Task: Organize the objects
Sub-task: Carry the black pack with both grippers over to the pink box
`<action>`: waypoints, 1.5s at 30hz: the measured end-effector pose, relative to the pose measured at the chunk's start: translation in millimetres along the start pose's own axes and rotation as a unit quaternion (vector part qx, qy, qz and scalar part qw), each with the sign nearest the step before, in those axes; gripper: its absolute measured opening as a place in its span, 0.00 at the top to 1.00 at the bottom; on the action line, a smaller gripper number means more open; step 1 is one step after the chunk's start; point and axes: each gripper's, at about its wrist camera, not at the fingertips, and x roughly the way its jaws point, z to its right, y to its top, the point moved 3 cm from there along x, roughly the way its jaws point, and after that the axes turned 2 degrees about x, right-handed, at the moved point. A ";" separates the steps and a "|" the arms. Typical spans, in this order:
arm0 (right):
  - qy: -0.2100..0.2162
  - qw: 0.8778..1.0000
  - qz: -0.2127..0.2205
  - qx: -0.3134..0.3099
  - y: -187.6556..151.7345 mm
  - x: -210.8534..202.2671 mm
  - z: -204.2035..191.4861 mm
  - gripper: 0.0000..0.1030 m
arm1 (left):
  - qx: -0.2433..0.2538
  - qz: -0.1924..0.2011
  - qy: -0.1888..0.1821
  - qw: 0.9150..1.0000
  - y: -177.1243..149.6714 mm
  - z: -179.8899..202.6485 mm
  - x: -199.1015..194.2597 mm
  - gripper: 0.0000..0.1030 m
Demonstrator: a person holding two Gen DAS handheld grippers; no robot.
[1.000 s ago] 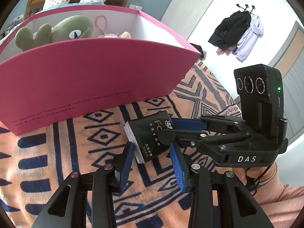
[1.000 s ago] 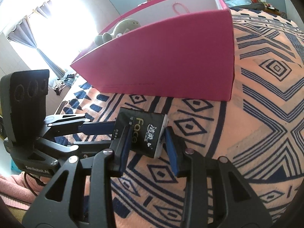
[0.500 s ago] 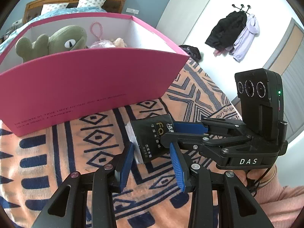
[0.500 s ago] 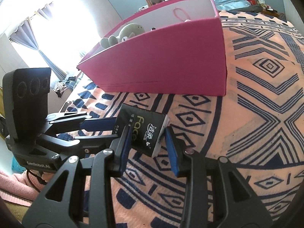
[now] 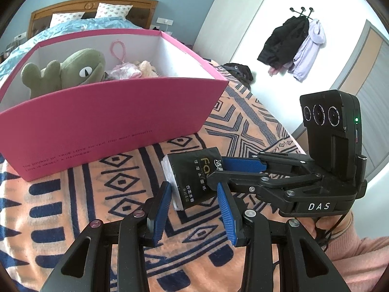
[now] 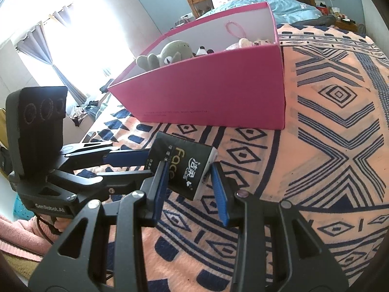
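Finding: the pink box (image 5: 109, 121) stands open-topped ahead of and above both tools, with a green plush toy (image 5: 73, 70) and other soft toys already inside. The tissue pack (image 5: 192, 177) is not in it. It hangs clear of the cover, just ahead of the fingertips. The left gripper (image 5: 193, 202) is clamped on its near end, and the right gripper (image 6: 189, 182) is clamped on the other end, coming in crosswise.

Risks, as I judge them, largest first:
- With two holds on one soft pack, it may twist or tear if my hands drift apart
- The near wall of the box rises ahead, so a low carry would knock the pack against it
- The film wrap looks slick, and the left pads hold only a corner, so it may slip

Surroundings: a bedroom, with a wooden headboard (image 5: 92, 4) beyond the box, coats on a wall hook (image 5: 291, 43) ahead to the right and a bright curtained window (image 6: 31, 48) off to the left. Beneath the tools lies a peach cover with a navy pattern (image 5: 97, 194); it is soft and uneven, which makes it poor footing for the box
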 end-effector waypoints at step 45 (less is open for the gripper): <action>-0.016 0.998 0.047 -0.029 15.3 -39.1 -8.2 0.62 | 0.036 0.031 -0.002 0.999 20.5 27.8 -17.9 0.67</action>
